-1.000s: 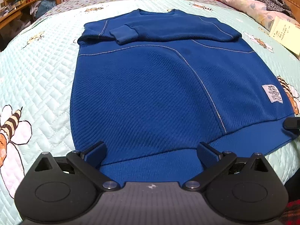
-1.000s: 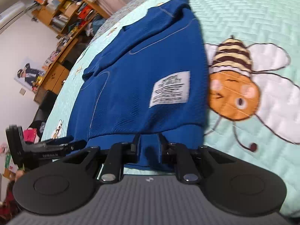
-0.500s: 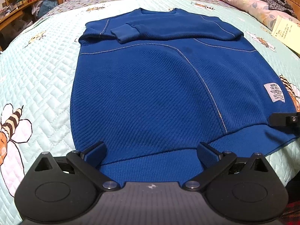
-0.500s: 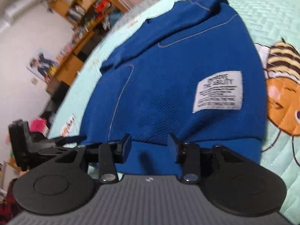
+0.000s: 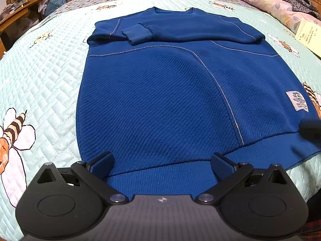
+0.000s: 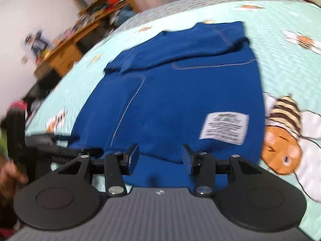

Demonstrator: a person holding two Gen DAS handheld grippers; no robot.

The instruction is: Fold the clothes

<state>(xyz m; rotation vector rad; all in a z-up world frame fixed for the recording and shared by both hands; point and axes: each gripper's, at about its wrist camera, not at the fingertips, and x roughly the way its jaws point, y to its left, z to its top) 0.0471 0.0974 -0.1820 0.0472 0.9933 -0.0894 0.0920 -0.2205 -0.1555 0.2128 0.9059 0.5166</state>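
The mint-green quilted bedspread with cartoon bees (image 5: pixel 50 76) covers the whole bed, and my textured royal-blue knit sweatshirt with pale contrast stitching (image 5: pixel 160 100) lies flat on the middle of it, neckline at the far end and hem toward me. Judging by how it lies, the fold is partly done: both sleeves are already crossed over the chest, with the ribbed blue cuff (image 5: pixel 137 33) resting on top near the far left shoulder, but the body is at full length, so I think the lengthwise fold, hem up toward the collar, is what remains. The ribbed blue hem band (image 5: pixel 266 152) lies along the near edge of the bed, unlifted. My left gripper (image 5: pixel 161 165) hovers over the left part of that band with its jaws spread wide and nothing pinched between them. My right gripper (image 6: pixel 160 156) is near the right corner of the hem, its jaws opening, with blue cloth showing in the gap but the pads not pressing on it; that view is blurred, so I cannot tell whether the fabric touches them. The small white woven label with dark print (image 6: pixel 224 128) sits just above the hem on the right side, next to a large orange bee on the quilt.
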